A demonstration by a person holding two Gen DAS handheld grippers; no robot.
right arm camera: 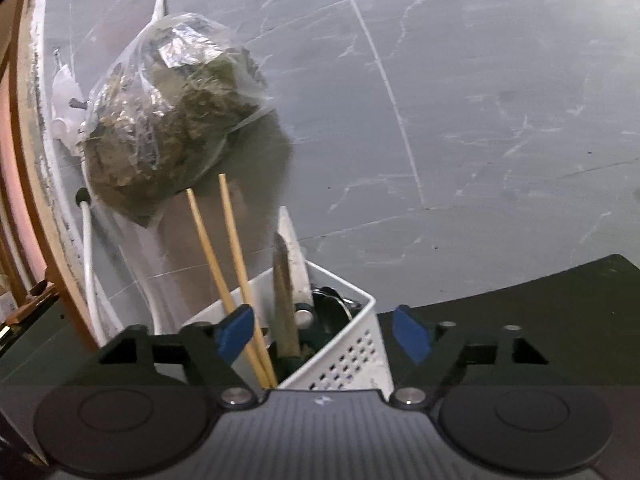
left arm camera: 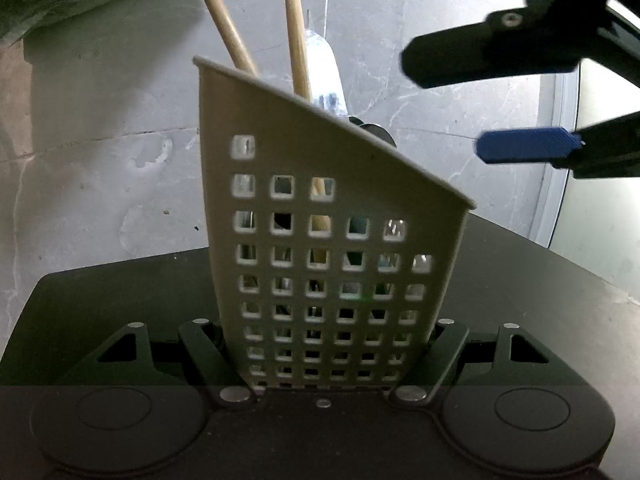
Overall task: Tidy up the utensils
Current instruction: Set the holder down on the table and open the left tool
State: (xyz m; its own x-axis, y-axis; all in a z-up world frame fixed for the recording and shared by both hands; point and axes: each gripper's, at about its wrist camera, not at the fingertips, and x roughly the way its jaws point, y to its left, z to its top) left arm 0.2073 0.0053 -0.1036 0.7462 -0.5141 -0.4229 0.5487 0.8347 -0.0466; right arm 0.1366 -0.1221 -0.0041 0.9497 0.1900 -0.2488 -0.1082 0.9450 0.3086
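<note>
A white perforated utensil holder (left arm camera: 332,248) fills the left wrist view, and my left gripper is shut on its lower part, with the fingertips hidden behind it. Two wooden chopsticks (left arm camera: 298,32) and a white knife blade (left arm camera: 328,76) stick out of its top. My right gripper (left arm camera: 460,104) shows at the upper right of that view, open, with a blue pad (left arm camera: 528,146). In the right wrist view the right gripper (right arm camera: 324,332) hangs open and empty just above the holder (right arm camera: 348,356), which holds the chopsticks (right arm camera: 236,256), a knife (right arm camera: 294,264) and dark utensils.
The holder stands on a black tabletop (left arm camera: 540,280) against a grey marble wall (right arm camera: 480,120). A clear plastic bag of dried greens (right arm camera: 168,112) hangs on the wall to the left. A white cable (right arm camera: 90,264) and a wooden frame (right arm camera: 24,160) run along the left side.
</note>
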